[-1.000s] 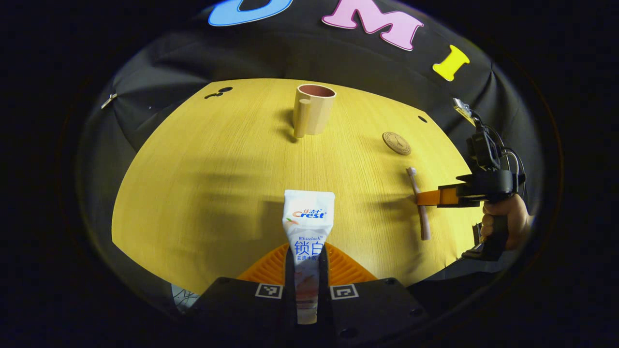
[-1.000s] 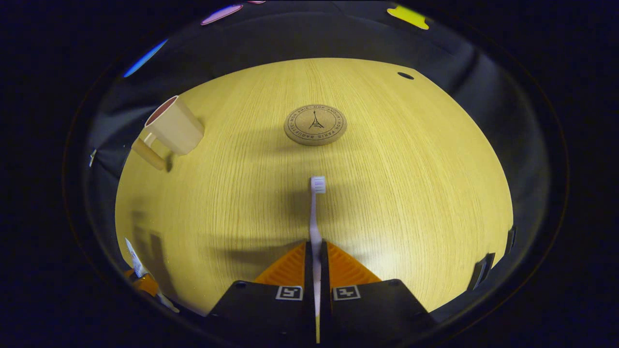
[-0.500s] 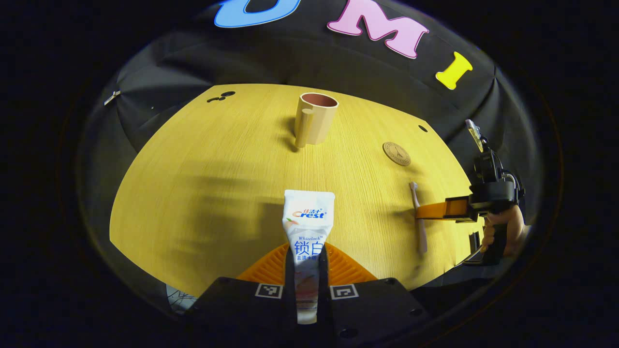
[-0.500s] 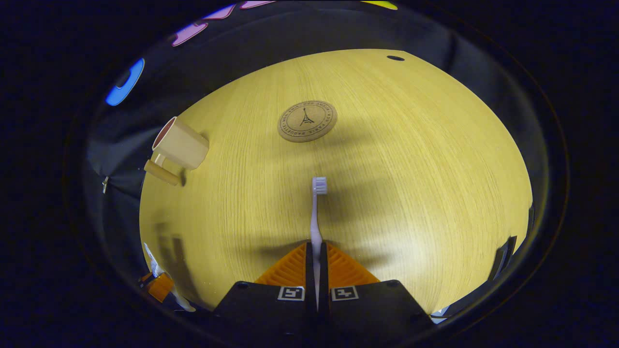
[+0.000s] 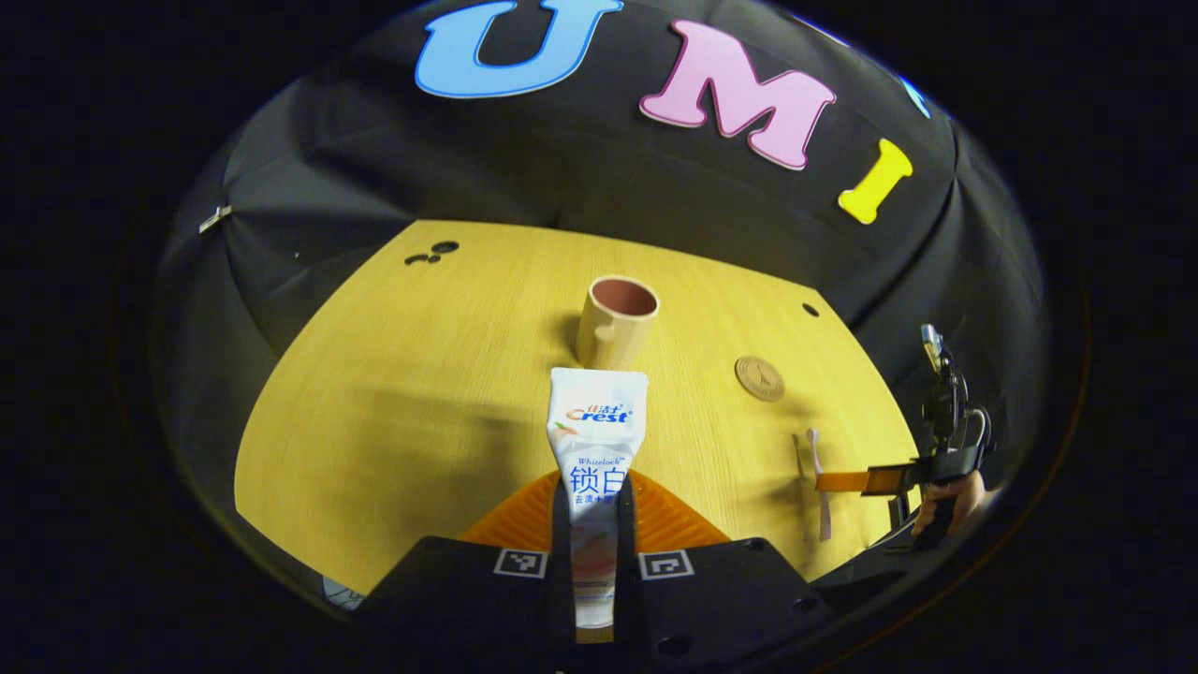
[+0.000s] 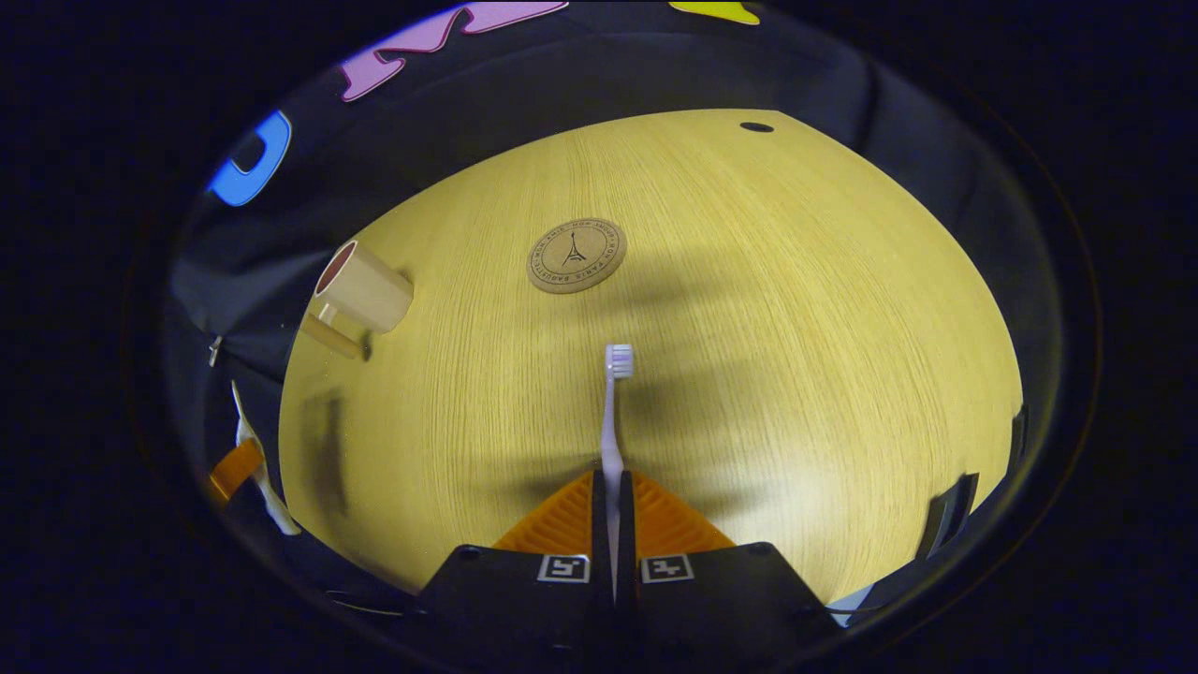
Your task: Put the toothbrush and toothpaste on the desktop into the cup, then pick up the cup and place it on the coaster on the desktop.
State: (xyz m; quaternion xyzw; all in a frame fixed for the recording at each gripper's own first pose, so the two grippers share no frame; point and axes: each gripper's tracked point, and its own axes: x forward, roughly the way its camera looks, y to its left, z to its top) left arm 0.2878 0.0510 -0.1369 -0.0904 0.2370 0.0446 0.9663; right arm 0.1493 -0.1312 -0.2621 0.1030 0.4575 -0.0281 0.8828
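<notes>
1. Toothpaste [image 5: 596, 440]: one tube, clenched between the left claw's [image 5: 593, 524] fingers, held above the desk [image 5: 393, 393] before one cup [image 5: 615, 322].
2. Toothbrush [image 6: 613, 412]: one, pinched by the right claw [image 6: 612, 524], bristles ahead.
3. One coaster [image 6: 576, 256] lay bare, well apart from the cup.

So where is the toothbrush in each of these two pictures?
Left gripper view: the toothbrush is far off at lower right, crosswise in the right gripper.
Right gripper view: the same toothbrush runs up the middle from between that gripper's fingers, bristles at the top.
Shared landmark: the round coaster lies on the desk beyond the brush in both views.
</notes>
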